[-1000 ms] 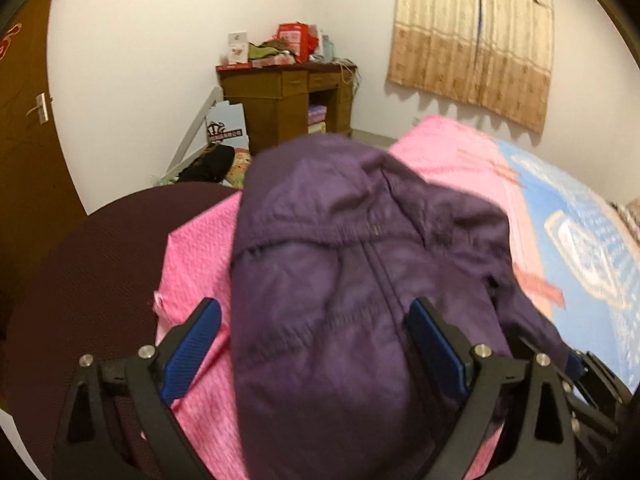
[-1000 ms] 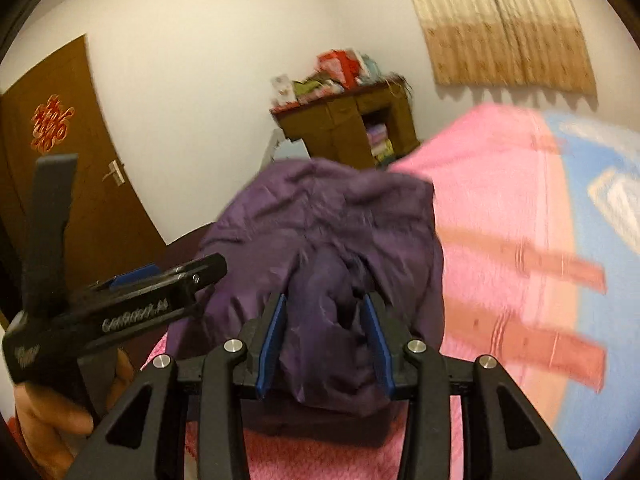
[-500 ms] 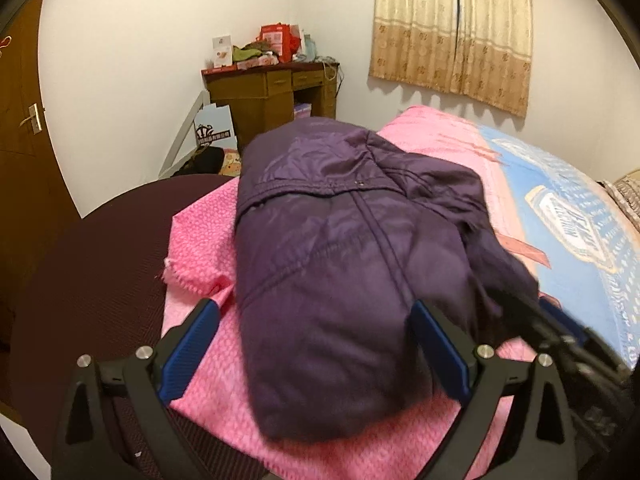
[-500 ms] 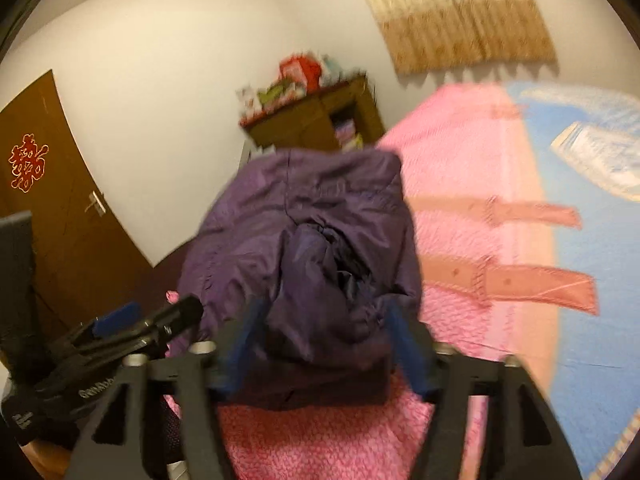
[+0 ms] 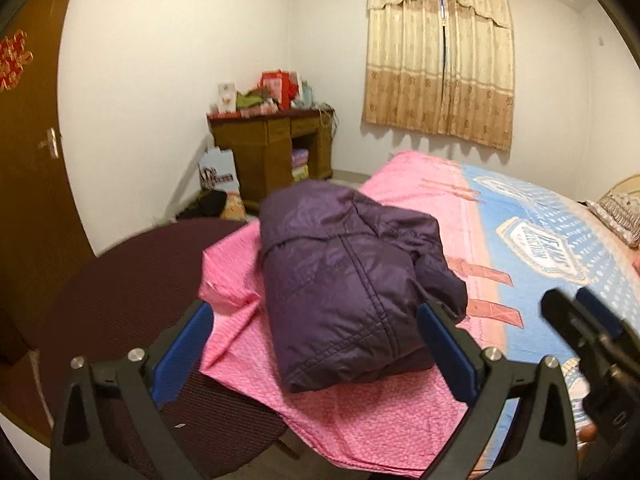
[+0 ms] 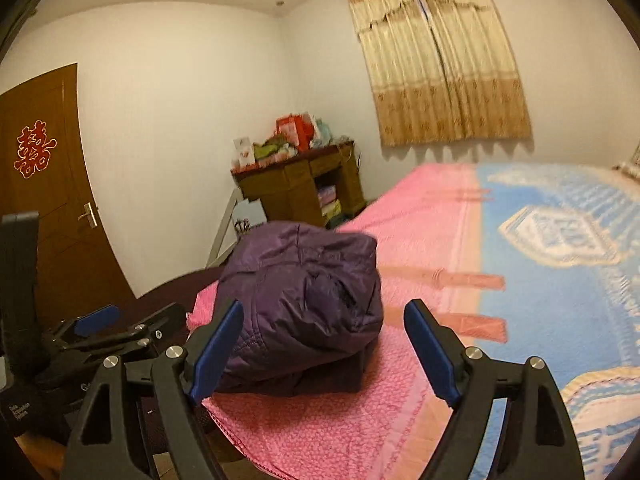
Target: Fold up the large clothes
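A bed (image 5: pixel 500 216) under a pink and blue blanket (image 6: pixel 540 280) fills most of the room, its pink corner overlapping a dark maroon round surface (image 5: pixel 120 280). On that corner lies the folded purple padded jacket (image 5: pixel 352 284), a compact bundle with nothing touching it. The left gripper (image 5: pixel 316 344) stands wide, its jaws having just opened further, blue pads clear of the jacket. The right gripper (image 6: pixel 324 348) has also just been opening and is wide, with the jacket beyond its fingertips, not between them.
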